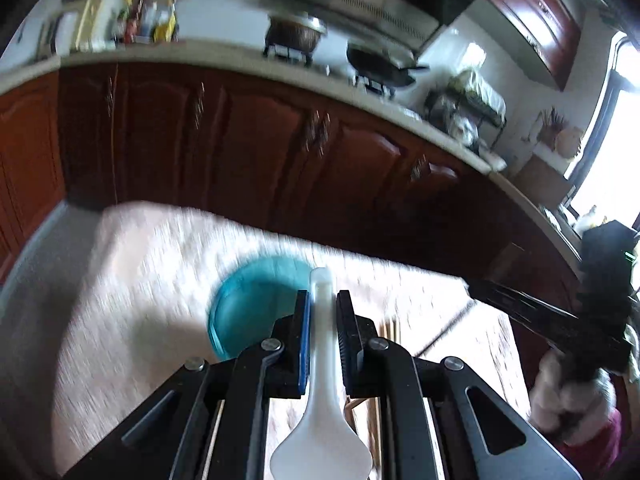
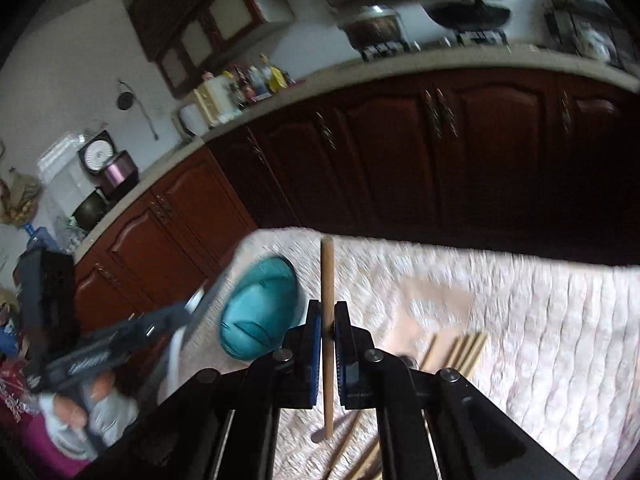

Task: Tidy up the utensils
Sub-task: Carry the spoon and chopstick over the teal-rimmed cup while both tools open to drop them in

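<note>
My left gripper [image 1: 323,300] is shut on a white spoon [image 1: 323,420]; its handle sticks out past the fingertips and its bowl lies back toward the camera. My right gripper [image 2: 328,312] is shut on a single wooden chopstick [image 2: 327,280], held upright above the table. A teal bowl [image 1: 250,308] stands on the pale quilted tablecloth [image 1: 140,280] just left of both grippers, and shows as the teal bowl [image 2: 260,312] in the right wrist view. Several more chopsticks [image 2: 460,350] lie on the cloth to the right. The other gripper appears at each view's edge, held by a hand.
Dark red cabinets [image 1: 240,140] under a pale counter run beyond the table. A stove with pots [image 1: 296,34], bottles [image 1: 148,20] and a dish rack [image 1: 472,100] sit on the counter. A window [image 1: 616,152] glows at right.
</note>
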Action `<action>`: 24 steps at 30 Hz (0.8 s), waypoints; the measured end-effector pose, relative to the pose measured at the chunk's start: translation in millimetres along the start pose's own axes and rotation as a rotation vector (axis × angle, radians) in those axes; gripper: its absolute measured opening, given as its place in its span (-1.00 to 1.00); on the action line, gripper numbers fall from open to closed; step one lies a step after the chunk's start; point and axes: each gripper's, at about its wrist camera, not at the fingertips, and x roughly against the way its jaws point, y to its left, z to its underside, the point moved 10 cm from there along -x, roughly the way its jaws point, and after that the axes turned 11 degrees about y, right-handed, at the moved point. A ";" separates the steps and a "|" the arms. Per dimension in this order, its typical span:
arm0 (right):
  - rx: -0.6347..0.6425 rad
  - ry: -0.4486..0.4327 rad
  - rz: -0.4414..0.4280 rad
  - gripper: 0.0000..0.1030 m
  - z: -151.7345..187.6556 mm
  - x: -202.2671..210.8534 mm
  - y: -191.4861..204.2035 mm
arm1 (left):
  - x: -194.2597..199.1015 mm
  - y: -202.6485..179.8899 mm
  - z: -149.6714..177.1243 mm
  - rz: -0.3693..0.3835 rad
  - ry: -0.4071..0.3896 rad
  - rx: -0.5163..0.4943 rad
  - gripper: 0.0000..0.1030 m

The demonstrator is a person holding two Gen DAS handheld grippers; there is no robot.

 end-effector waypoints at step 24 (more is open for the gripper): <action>0.173 -0.056 0.012 -0.86 -96.3 -11.7 76.8 | -49.7 32.3 -27.9 -0.169 -0.283 -0.007 -0.75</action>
